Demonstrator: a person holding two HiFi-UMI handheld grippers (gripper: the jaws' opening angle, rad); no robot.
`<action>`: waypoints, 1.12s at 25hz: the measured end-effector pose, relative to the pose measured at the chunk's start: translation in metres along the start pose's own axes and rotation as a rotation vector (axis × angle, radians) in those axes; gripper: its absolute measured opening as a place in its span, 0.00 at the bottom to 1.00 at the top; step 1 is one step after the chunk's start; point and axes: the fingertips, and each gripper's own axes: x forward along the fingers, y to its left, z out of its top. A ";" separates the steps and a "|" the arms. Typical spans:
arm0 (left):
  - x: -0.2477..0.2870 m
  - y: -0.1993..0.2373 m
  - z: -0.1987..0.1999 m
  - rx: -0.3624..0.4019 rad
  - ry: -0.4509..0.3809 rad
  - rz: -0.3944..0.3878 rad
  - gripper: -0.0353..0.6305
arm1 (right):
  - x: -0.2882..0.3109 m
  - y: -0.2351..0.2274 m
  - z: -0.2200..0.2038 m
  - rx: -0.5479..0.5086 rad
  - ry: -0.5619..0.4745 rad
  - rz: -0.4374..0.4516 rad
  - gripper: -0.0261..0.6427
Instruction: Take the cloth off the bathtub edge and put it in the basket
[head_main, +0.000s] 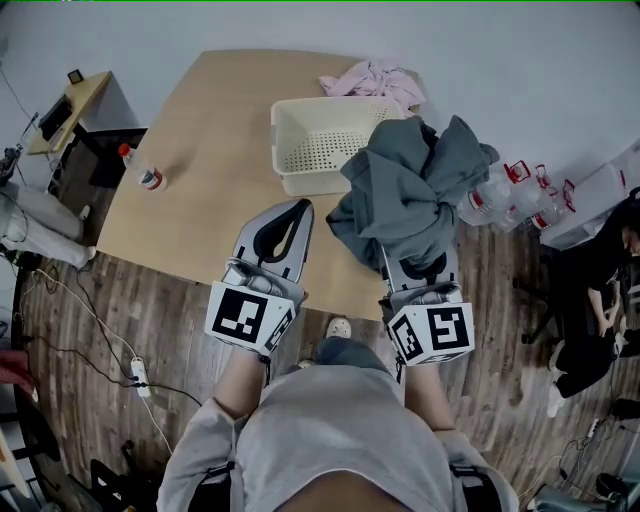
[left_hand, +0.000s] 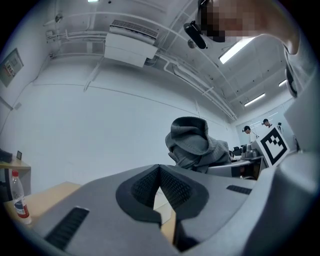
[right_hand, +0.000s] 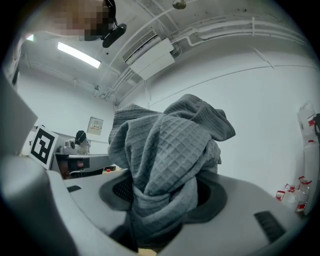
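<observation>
The grey cloth (head_main: 410, 185) is bunched between the clamped jaws of the right hand-held gripper (head_main: 418, 268), held up at the basket's (head_main: 287, 140) near right corner over the bench (head_main: 190, 210). The left hand-held gripper (head_main: 290, 222) is closed on nothing. This looks like the carry step; next, the cloth needs to go left over the basket and be released.

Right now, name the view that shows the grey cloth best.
The right gripper view: the grey cloth fills it, waffle weave clear, clamped in the right hand-held gripper. The head view shows it from above, bunched by the basket; the left gripper view shows it small, off to the side.
</observation>
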 end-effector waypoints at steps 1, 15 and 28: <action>0.005 0.003 0.000 0.002 0.000 0.008 0.05 | 0.006 -0.005 0.001 0.001 -0.002 0.005 0.41; 0.054 0.025 -0.004 0.020 -0.001 0.131 0.05 | 0.066 -0.057 0.001 0.011 -0.018 0.102 0.41; 0.082 0.049 -0.018 0.016 0.039 0.143 0.05 | 0.107 -0.080 0.002 -0.001 -0.012 0.099 0.41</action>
